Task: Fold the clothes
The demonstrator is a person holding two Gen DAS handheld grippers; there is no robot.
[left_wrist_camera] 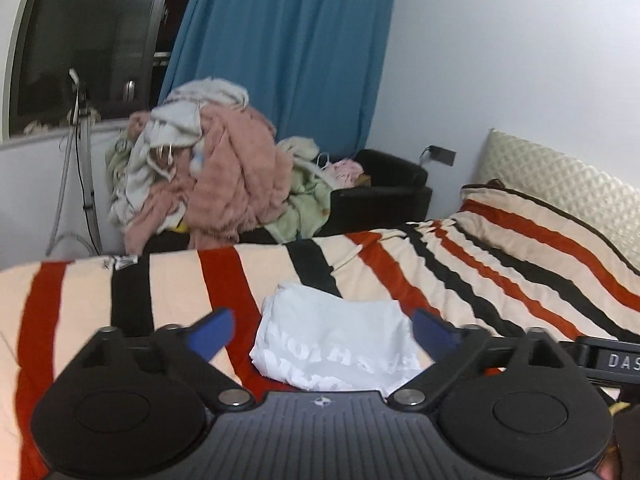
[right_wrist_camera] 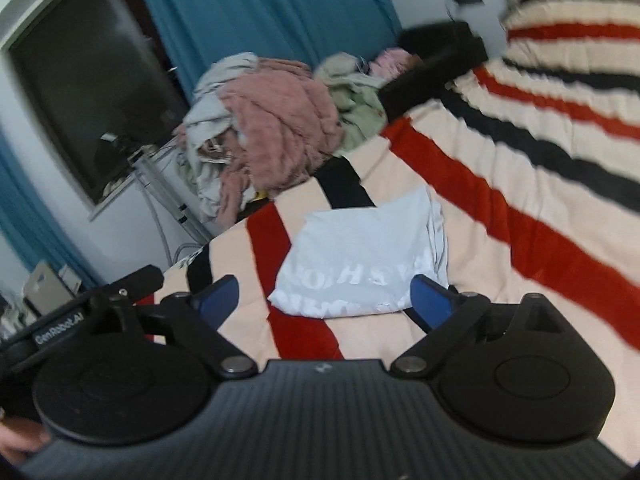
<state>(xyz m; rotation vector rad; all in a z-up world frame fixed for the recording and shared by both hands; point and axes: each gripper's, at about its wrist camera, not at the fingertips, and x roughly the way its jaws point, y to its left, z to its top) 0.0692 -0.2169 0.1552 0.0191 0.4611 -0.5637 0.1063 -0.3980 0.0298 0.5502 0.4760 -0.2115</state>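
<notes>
A folded white T-shirt (left_wrist_camera: 336, 344) with pale mirrored lettering lies on the striped bedspread (left_wrist_camera: 460, 280). My left gripper (left_wrist_camera: 324, 330) hangs above and just short of it, blue pads spread wide, open, nothing between them. In the right wrist view the same folded T-shirt (right_wrist_camera: 364, 256) lies flat on the bedspread (right_wrist_camera: 500, 216). My right gripper (right_wrist_camera: 326, 296) stands open above its near edge, pads apart and off the cloth. Part of the other gripper's black body (right_wrist_camera: 60, 324) shows at the left of that view.
A heap of pink, grey and green clothes (left_wrist_camera: 204, 176) is piled on a dark chair (left_wrist_camera: 384, 196) beyond the bed's far edge. Blue curtain (left_wrist_camera: 288, 48) and dark window (left_wrist_camera: 84, 32) stand behind. A striped pillow (left_wrist_camera: 540, 220) and padded headboard (left_wrist_camera: 568, 184) lie right.
</notes>
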